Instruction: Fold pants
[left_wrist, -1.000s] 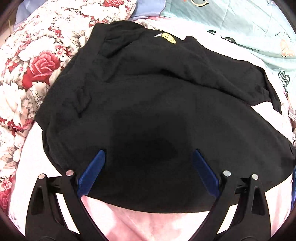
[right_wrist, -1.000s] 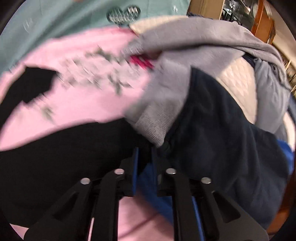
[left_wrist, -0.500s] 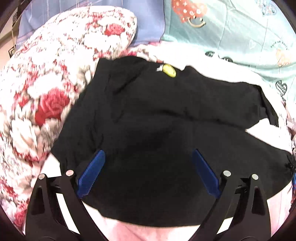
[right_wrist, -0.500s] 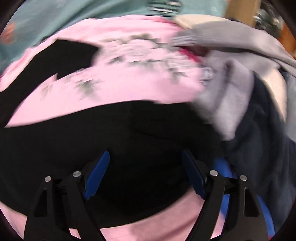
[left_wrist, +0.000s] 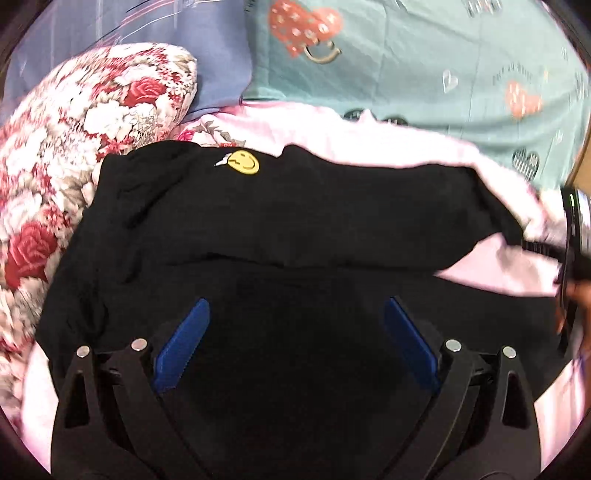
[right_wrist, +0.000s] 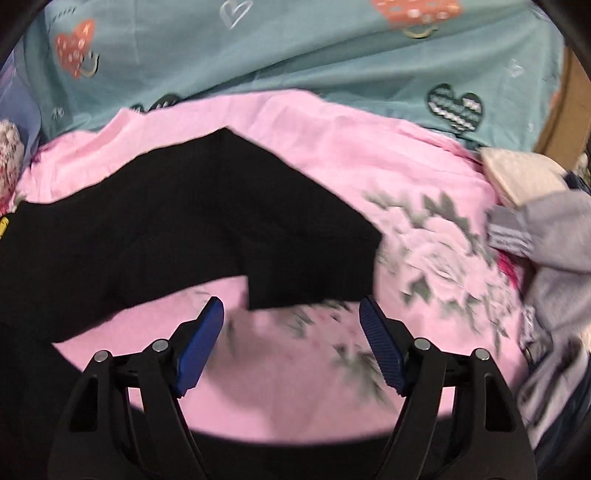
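- The black pants (left_wrist: 280, 229) lie spread on the pink sheet (right_wrist: 295, 387), one leg already folded over the other; judging by this, a second fold across the length comes next.
- That calls for gripping the leg ends (right_wrist: 314, 266), which lie just ahead of the right claw (right_wrist: 291, 321).
- Right claw: jaws wide, closing slightly, nothing between them.
- Left claw (left_wrist: 295, 321): wide open, empty, over the pants.
- A floral pillow (left_wrist: 55, 177) touches the pants' left edge; grey clothes (right_wrist: 554, 236) crowd the right side.
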